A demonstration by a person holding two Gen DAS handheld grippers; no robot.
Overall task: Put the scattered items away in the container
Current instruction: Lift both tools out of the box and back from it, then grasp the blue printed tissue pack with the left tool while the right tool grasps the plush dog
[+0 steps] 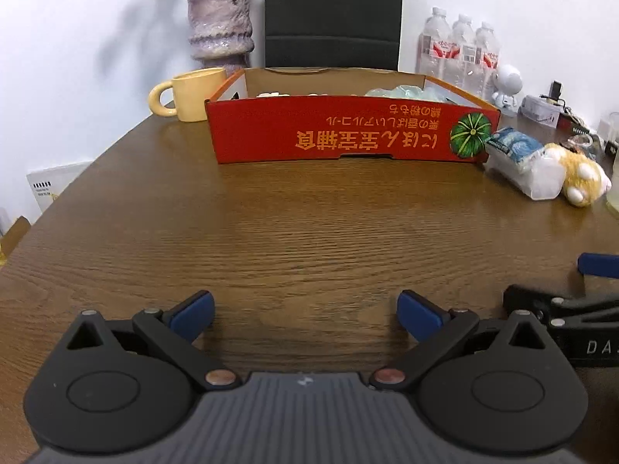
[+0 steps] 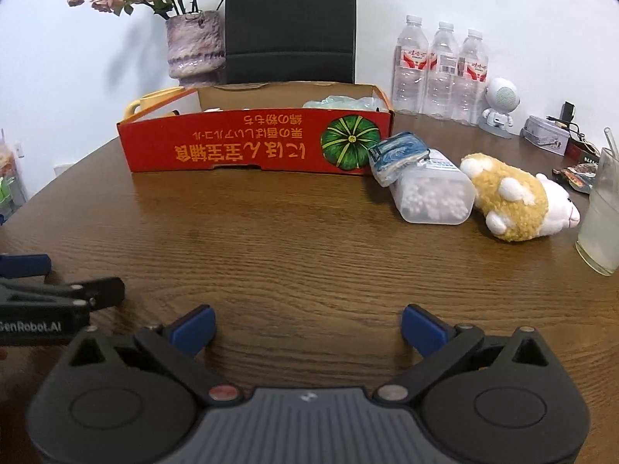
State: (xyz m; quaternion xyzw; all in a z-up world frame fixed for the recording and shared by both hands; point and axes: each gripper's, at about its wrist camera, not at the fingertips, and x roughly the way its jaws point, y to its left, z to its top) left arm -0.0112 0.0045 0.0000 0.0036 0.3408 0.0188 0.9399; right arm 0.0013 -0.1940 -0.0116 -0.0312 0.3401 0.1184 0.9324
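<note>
Near the table's (image 2: 309,239) front edge, your two grippers sit side by side, both aimed toward the far edge. Your left gripper (image 1: 305,311) has its blue pads spread wide, with only bare wood between them; it grips nothing. Your right gripper (image 2: 308,326) is likewise spread fully apart and empty.

Toward the far edge, the red cardboard box (image 2: 251,147) stands with its long printed wall facing you; pale, crinkled items show above its rim, too hidden to identify. Just beside the box's right front corner lies a blue-patterned packet (image 2: 394,154), resting against a clear tub of cotton swabs (image 2: 433,193) that lies on its side. Touching the tub's right side, a tan-and-white plush toy (image 2: 514,205) lies on the table.

At the far left corner of the box you see a yellow mug (image 1: 193,94) and, behind it, a purple vase of flowers (image 1: 220,27). Three water bottles (image 2: 441,73) stand at the far right, and a glass (image 2: 601,212) near the right edge.
</note>
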